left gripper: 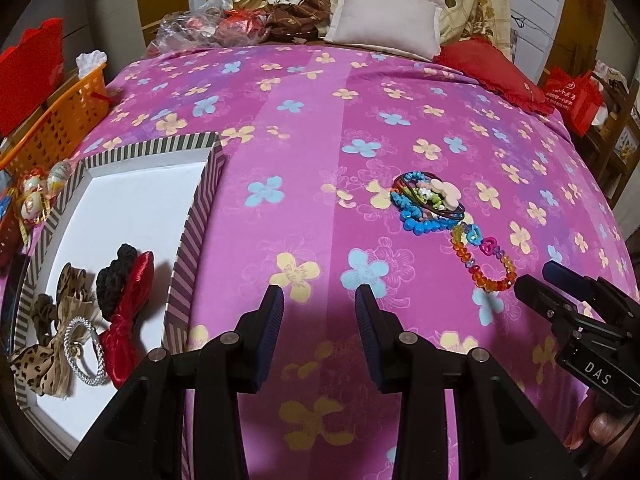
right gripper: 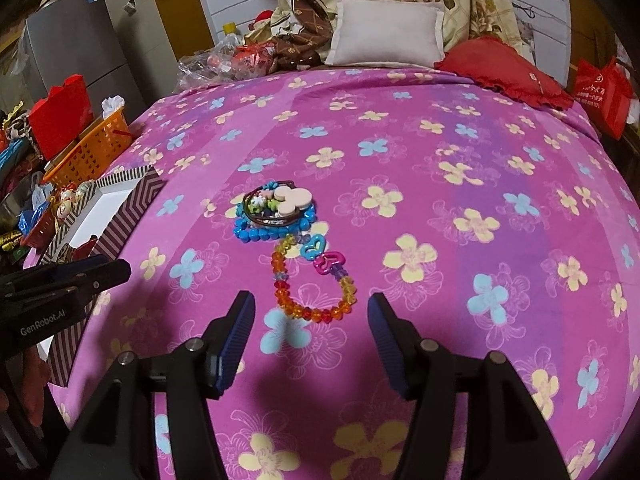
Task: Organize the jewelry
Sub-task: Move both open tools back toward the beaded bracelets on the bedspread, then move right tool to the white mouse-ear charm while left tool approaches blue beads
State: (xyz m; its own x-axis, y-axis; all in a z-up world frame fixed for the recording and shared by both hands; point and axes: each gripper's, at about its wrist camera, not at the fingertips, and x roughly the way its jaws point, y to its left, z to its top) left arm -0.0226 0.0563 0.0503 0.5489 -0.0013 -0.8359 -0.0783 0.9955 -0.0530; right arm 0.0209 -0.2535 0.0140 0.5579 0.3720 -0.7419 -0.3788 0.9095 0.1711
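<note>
- Left tongs (left gripper: 320,304) — apart, holding nothing, above the bed (left gripper: 304,92) beside the striped box (left gripper: 192,216).
- Right tongs (right gripper: 312,312) — apart, just short of the rainbow bracelet (right gripper: 308,312).

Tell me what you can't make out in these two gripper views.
- Striped box: near end hidden behind the left gripper; in the right wrist view, mostly cut off.
- Jewelry pile: how many strands are tangled, too small in both views.
- Red bag: white print unreadable.
</note>
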